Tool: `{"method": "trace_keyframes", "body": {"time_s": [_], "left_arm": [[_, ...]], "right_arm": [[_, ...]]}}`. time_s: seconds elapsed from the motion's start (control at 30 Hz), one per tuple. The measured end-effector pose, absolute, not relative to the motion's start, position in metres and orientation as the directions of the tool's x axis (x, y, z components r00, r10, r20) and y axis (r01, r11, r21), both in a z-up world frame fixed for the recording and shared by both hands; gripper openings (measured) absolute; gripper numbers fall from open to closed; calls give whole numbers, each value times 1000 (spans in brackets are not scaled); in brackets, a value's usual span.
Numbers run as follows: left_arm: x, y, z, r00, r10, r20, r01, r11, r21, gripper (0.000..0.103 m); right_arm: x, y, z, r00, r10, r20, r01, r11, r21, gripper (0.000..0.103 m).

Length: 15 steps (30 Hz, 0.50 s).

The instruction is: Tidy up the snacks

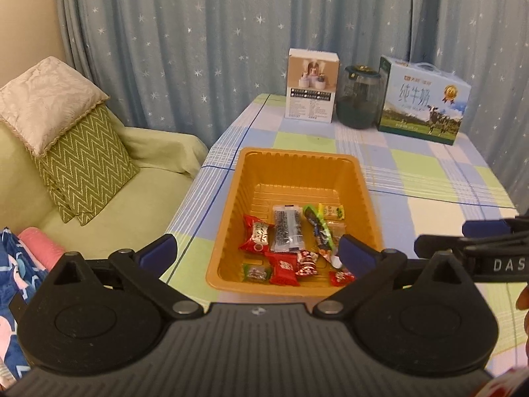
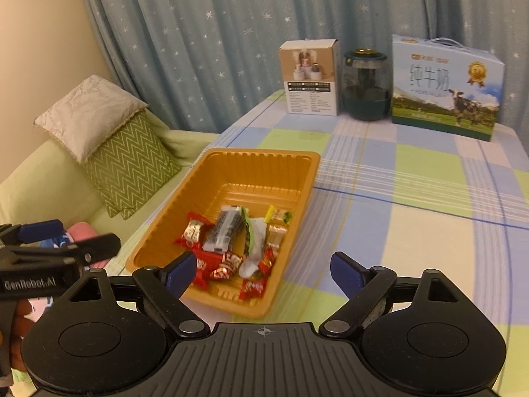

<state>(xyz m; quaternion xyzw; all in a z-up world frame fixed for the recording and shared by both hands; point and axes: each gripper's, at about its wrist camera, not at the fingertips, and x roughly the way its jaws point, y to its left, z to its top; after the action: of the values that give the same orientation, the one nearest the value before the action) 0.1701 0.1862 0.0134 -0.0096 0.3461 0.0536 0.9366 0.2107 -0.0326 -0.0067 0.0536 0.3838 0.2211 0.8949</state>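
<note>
An orange plastic tray (image 1: 261, 165) (image 2: 228, 172) lies on the checked tablecloth and holds several wrapped snacks: red candy packets (image 1: 256, 236) (image 2: 195, 231), a clear pack of dark seeds (image 1: 287, 228) (image 2: 224, 230) and a green-wrapped stick (image 1: 319, 225). My left gripper (image 1: 256, 253) hangs above the tray's near end, jaws wide, nothing between the blue pads. My right gripper (image 2: 264, 269) stands open over the tray's near right corner, also with nothing in it. Each gripper shows at the edge of the other's view.
At the table's far edge stand a white product box (image 1: 312, 86) (image 2: 310, 79), a dark glass jar (image 1: 360, 96) (image 2: 365, 86) and a milk carton case (image 1: 425, 99) (image 2: 444, 89). A green sofa with cushions (image 1: 79, 152) (image 2: 125, 165) lies left of the table. A starry curtain hangs behind.
</note>
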Motion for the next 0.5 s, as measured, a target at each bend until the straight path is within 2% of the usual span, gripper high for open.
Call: {"method": "trace_keyframes", "body": {"time_s": [0.37, 0.5], "left_arm": [[107, 149, 37, 757, 108, -645, -98, 994, 52, 103], [82, 135, 44, 759, 94, -644, -101, 995, 26, 103]], "right_arm": [[139, -70, 19, 645, 382, -662, -312, 922, 228, 88], [113, -84, 26, 664, 354, -659, -299, 933, 201, 88]]}}
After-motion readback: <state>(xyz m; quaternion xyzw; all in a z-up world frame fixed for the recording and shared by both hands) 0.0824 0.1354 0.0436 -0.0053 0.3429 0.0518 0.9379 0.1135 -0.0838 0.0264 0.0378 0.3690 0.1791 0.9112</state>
